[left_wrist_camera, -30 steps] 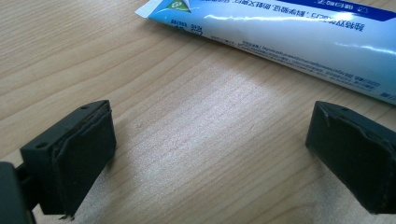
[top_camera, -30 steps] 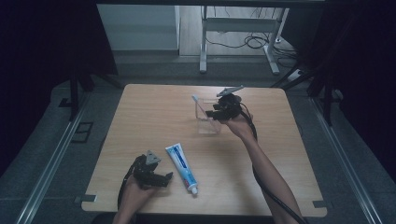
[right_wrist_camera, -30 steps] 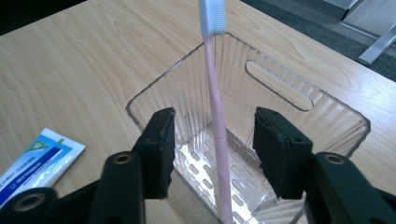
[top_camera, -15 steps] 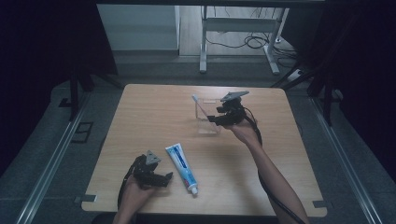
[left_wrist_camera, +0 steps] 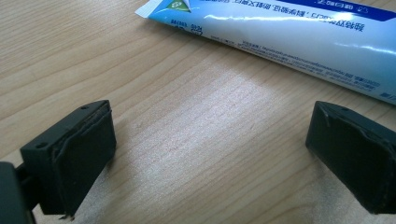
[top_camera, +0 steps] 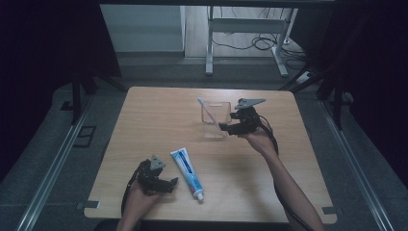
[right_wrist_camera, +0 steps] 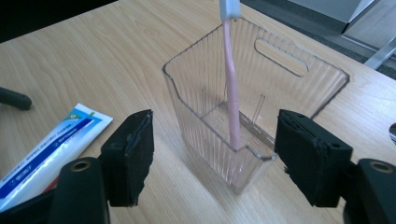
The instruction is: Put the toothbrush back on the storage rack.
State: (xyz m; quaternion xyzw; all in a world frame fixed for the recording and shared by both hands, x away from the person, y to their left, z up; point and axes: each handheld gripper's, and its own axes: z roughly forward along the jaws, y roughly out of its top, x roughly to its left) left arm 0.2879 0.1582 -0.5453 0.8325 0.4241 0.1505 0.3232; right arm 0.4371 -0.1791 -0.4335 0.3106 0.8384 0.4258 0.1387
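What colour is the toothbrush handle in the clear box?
Pink toothbrush handle, clearest in the right gripper view.

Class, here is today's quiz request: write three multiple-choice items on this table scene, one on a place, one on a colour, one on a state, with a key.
1. Where is the pink toothbrush?
A. flat on the table
B. leaning inside the clear ribbed plastic container
C. in a gripper

2. The toothpaste tube is mostly
A. white and blue
B. red
C. black

3. The right gripper fingers are
A. clamped on the container
B. shut on nothing
C. open, having just been opening

Key: B, handle stands in the container; A, its printing shows; C, gaps beside the container's walls.
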